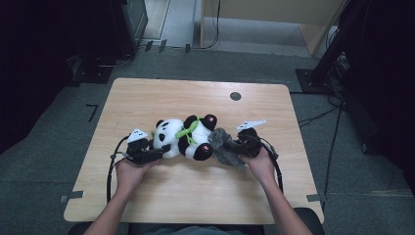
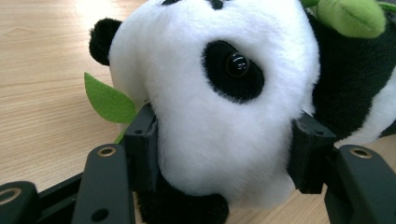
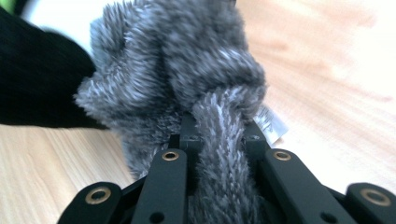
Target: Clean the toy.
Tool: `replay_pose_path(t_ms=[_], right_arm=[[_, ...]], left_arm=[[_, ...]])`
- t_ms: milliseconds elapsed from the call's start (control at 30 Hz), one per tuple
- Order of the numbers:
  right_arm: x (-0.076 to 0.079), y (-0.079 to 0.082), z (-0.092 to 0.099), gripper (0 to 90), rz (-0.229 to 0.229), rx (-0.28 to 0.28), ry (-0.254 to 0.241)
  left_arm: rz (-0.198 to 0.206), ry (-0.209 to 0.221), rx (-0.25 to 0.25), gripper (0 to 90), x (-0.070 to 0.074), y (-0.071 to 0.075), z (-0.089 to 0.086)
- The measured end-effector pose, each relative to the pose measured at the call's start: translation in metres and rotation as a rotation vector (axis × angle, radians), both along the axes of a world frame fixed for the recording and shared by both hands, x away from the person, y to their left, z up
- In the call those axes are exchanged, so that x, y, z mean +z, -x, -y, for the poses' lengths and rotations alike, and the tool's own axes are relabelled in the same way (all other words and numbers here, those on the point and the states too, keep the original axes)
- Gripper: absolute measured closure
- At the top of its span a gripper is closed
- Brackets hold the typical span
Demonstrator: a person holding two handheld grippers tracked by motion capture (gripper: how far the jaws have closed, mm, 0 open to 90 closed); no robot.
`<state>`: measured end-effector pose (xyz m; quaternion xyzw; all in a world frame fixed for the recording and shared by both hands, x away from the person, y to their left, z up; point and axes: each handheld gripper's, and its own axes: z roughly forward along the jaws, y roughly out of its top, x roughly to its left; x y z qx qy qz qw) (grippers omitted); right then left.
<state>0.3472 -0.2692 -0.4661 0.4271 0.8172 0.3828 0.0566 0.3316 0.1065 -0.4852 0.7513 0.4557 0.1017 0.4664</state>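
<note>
Nearest the person, two forearms come in over the wooden surface [image 1: 195, 196], each hand carrying tongs. Taking the panda [image 1: 183, 137] as the landmark: it lies on its side near the middle of the surface, head toward the left hand, feet toward the right.

The left tongs [image 1: 164, 148] sit at the panda's head end. In the left gripper view the two black jaws stand about half open and press into the white head [image 2: 219, 121] from both sides, the plush bulging between them, so the head is gripped. A green leaf [image 2: 108, 99] sticks out just beside the head, and a green scarf [image 2: 350, 16] shows at the panda's neck.

The right tongs [image 1: 230, 144] sit at the panda's foot end. In the right gripper view the jaws are drawn nearly together on a fold of grey fur cloth [image 3: 187, 79], which bunches up above them. A small white tag [image 3: 273, 123] pokes out at the cloth's side. In the high view the cloth [image 1: 224, 145] lies touching the panda's lower foot, with the black plush just beside it.

Beyond the panda, a small dark disc [image 1: 235, 96] sits near the surface's far edge.
</note>
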Motion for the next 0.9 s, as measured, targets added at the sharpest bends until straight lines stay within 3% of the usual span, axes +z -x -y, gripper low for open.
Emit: replay_pose_path(t_ms=[267, 533, 667, 900], right_arm=[[0.034, 0.006, -0.002, 77.8, 0.078, 0.004, -0.054], [0.075, 0.015, -0.014, 77.8, 0.14, 0.056, -0.119], [0.093, 0.023, -0.033, 77.8, 0.17, 0.108, -0.136], [0.098, 0.036, -0.075, 77.7, 0.174, 0.22, -0.14]], left_arm=[[0.003, -0.006, 0.0, 39.4, 0.0, 0.0, 0.0], [0.01, -0.014, 0.0, 39.2, 0.001, 0.001, 0.002], [0.01, -0.016, -0.001, 39.3, 0.001, 0.001, 0.001], [-0.001, -0.01, 0.01, 39.6, 0.003, 0.0, 0.002]])
